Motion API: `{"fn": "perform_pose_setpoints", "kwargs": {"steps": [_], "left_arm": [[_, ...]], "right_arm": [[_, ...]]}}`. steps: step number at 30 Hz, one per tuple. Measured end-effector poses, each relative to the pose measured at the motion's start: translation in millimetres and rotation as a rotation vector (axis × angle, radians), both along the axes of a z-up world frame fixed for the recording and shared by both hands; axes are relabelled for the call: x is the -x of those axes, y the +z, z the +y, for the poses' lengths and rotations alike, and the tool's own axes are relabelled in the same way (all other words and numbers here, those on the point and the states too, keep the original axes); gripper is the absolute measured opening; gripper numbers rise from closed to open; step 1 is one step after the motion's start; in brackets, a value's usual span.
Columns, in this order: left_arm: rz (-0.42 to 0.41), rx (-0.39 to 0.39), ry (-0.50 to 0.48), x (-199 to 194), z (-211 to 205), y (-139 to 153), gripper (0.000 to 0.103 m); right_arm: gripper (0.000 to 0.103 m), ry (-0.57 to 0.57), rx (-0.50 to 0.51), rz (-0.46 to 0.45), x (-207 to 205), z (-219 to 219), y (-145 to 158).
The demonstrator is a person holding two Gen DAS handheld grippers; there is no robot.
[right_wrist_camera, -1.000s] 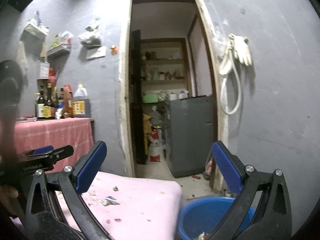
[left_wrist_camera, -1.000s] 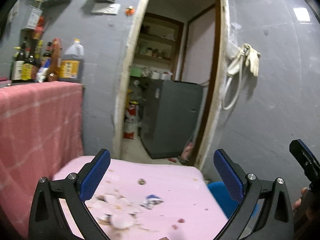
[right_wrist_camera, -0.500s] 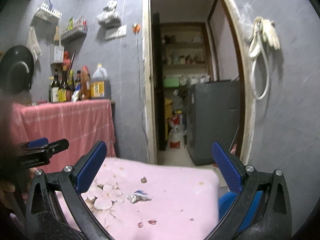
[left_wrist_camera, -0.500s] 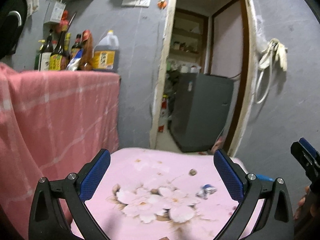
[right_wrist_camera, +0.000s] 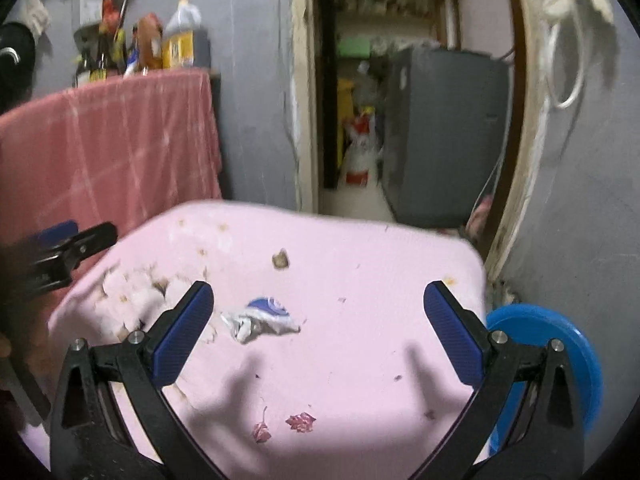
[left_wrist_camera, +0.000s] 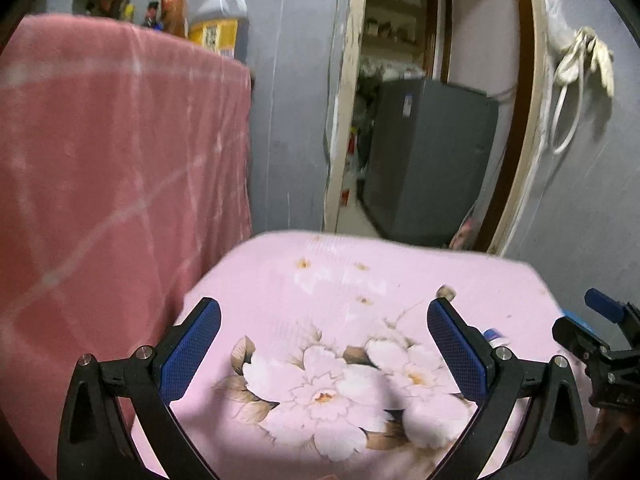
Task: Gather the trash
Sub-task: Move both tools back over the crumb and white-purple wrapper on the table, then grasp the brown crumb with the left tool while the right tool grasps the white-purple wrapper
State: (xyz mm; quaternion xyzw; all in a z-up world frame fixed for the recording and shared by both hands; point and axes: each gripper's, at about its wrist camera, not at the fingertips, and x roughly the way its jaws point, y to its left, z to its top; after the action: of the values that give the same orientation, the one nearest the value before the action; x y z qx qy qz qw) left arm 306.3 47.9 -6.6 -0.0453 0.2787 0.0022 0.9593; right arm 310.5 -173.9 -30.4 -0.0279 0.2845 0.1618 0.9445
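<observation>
1. Pink cloth with big pale flowers covers the tabletop (right_wrist_camera: 360, 320), which fills the lower half of both views.
2. On it, in the right wrist view, lies a crumpled blue and white wrapper (right_wrist_camera: 262, 318), a little left of the middle of the frame.
3. Up from the wrapper sits a small brown scrap (right_wrist_camera: 281, 259), and two red bits (right_wrist_camera: 300, 422) lie near the bottom of the frame.
4. The right claw (right_wrist_camera: 318, 330) hangs over the cloth with its blue pads (right_wrist_camera: 182, 338) spread wide. It holds nothing, and the wrapper lies between the pads, closer to the left one.
5. The left claw (left_wrist_camera: 324, 346) is also wide open and holds nothing. It hangs over the flower print. In its view the wrapper (left_wrist_camera: 494, 336) peeks out just past the right pad.
6. A blue bin (right_wrist_camera: 560, 344) stands beside the tabletop at the lower right of the right wrist view.
7. On the left of both views hangs a red checked cloth (left_wrist_camera: 100, 180), with bottles (right_wrist_camera: 140, 50) standing on top at the upper left.
8. An open doorway (right_wrist_camera: 360, 100) is at the top middle, with a grey cabinet (left_wrist_camera: 428, 160) inside.
9. White gloves (left_wrist_camera: 588, 54) hang on the grey wall at the upper right.
</observation>
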Motion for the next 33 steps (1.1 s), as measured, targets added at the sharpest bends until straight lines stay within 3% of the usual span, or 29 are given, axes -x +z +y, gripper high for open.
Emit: {"fn": "perform_pose_setpoints", "kwargs": {"steps": [7,16,17,23,33], "left_arm": [[0.171,0.043,-0.064,-41,4,-23,0.101],[0.204,-0.031,-0.106,-66,-6,-30,0.101],[0.205,-0.032,-0.110,-69,-6,-31,0.101],[0.218,0.002,-0.167,-80,-15,-32,0.098],[0.268,-0.045,-0.330,-100,-62,-34,0.070]], "right_arm": [[0.100,0.092,0.054,0.158,-24,16,-27],[0.071,0.182,0.094,0.297,-52,34,-45],[0.064,0.190,0.094,0.309,-55,35,-46],[0.044,0.181,0.069,0.315,-55,25,-45],[0.018,0.143,0.026,0.305,-55,-7,-42]]}}
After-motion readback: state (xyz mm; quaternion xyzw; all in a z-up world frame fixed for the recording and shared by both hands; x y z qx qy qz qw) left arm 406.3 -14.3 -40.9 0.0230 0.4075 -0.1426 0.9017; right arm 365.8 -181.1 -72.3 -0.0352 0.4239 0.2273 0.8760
